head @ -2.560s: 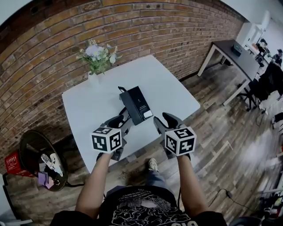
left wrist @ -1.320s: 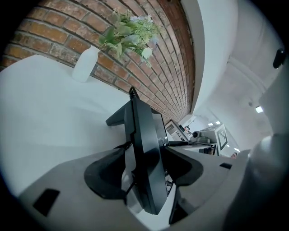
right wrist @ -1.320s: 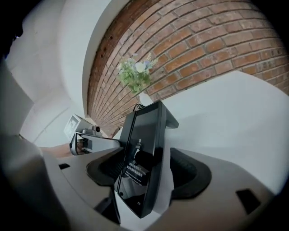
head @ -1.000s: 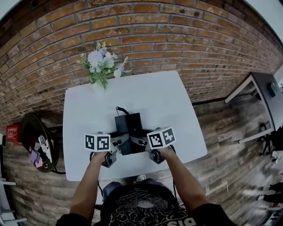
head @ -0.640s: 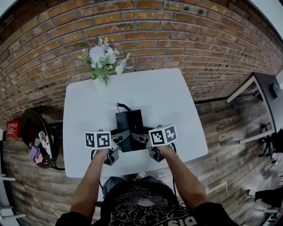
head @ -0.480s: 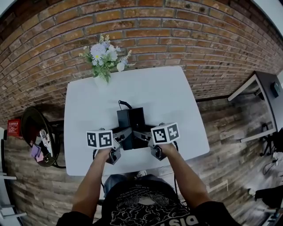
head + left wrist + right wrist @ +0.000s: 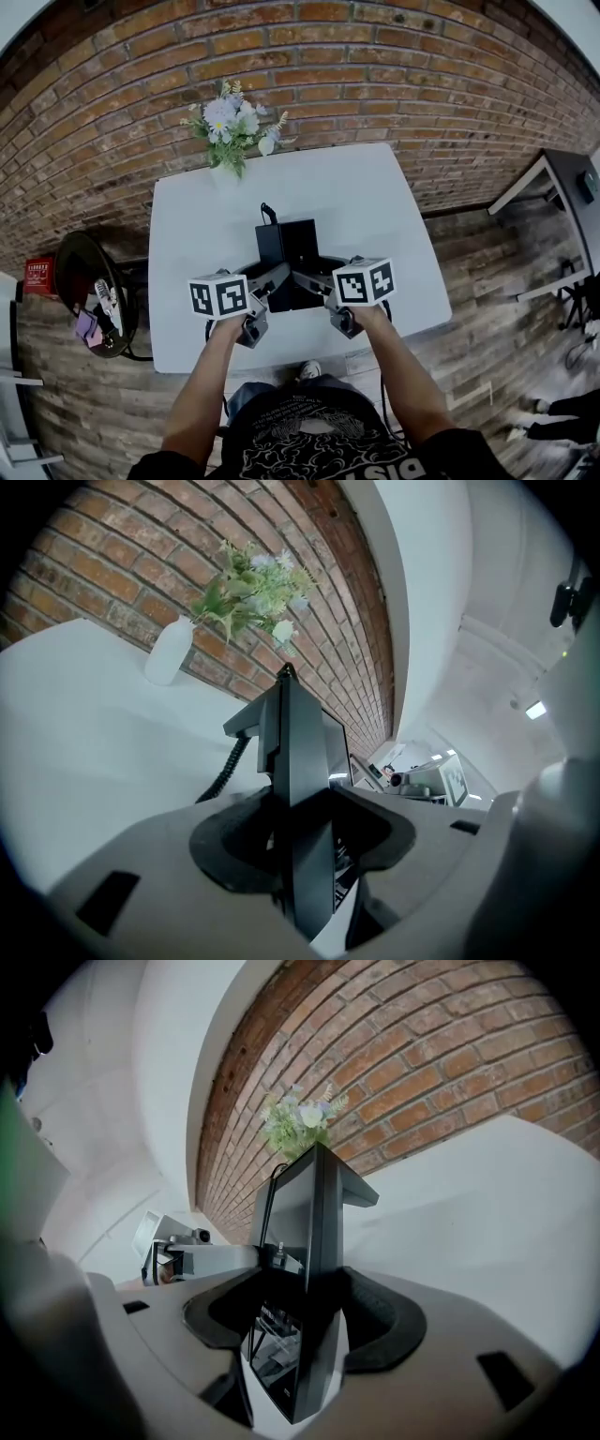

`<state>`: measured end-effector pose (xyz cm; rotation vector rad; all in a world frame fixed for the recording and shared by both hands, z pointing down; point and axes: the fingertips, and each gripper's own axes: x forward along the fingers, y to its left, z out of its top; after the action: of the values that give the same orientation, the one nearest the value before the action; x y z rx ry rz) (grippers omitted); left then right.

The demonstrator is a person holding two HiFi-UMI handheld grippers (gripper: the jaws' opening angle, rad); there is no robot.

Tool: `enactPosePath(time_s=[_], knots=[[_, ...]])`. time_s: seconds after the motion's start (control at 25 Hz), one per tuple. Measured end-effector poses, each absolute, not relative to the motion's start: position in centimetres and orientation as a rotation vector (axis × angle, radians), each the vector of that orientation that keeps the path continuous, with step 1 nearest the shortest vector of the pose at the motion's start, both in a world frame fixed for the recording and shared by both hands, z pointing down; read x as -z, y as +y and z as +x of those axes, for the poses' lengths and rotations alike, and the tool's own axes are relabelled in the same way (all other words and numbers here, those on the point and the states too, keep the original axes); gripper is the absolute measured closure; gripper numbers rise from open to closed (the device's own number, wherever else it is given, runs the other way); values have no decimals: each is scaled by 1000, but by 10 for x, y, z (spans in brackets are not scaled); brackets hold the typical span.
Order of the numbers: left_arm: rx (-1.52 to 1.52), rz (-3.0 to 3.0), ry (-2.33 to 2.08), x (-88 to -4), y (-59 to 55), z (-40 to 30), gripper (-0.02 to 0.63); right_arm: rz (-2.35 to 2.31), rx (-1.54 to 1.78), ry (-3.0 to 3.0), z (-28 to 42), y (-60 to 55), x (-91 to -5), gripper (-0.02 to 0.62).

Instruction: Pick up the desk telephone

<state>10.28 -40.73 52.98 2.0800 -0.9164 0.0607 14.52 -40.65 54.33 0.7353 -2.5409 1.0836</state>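
The black desk telephone point(image 7: 291, 251) is over the middle of the white table point(image 7: 375, 206), its coiled cord point(image 7: 268, 212) trailing from the far end. My left gripper point(image 7: 277, 278) is shut on the phone's left edge. My right gripper point(image 7: 316, 281) is shut on its right edge. In the left gripper view the phone point(image 7: 298, 761) stands edge-on, wedged between the jaws of the left gripper point(image 7: 300, 841). The right gripper view shows the same grip: the phone point(image 7: 314, 1232) sits in the notch of the right gripper point(image 7: 305, 1321). The phone looks slightly raised off the tabletop.
A white vase of flowers point(image 7: 232, 127) stands at the table's far edge against the brick wall. Left of the table, a round dark stand point(image 7: 89, 295) holds small items. A dark desk point(image 7: 562, 187) stands at the far right, on a wooden floor.
Both grippers came in from the phone's two sides and closed on its edges. They have since risen a little with the phone between them.
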Motion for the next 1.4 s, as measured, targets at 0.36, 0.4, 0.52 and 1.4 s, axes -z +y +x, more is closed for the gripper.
enactPosePath(time_s=[0.36, 0.4, 0.52, 1.4], knots=[[-18, 2207, -937, -468, -399, 80, 408, 834, -953, -2662, 125, -397, -480, 334], [-9, 2227, -937, -460, -398, 78, 410, 845, -933, -2677, 123, -396, -471, 334], [16, 2282, -930, -433, -392, 72, 410, 880, -866, -2723, 115, -390, -445, 334], [165, 2532, -884, -325, -303, 47, 408, 1061, -516, -2867, 91, -301, -337, 334]])
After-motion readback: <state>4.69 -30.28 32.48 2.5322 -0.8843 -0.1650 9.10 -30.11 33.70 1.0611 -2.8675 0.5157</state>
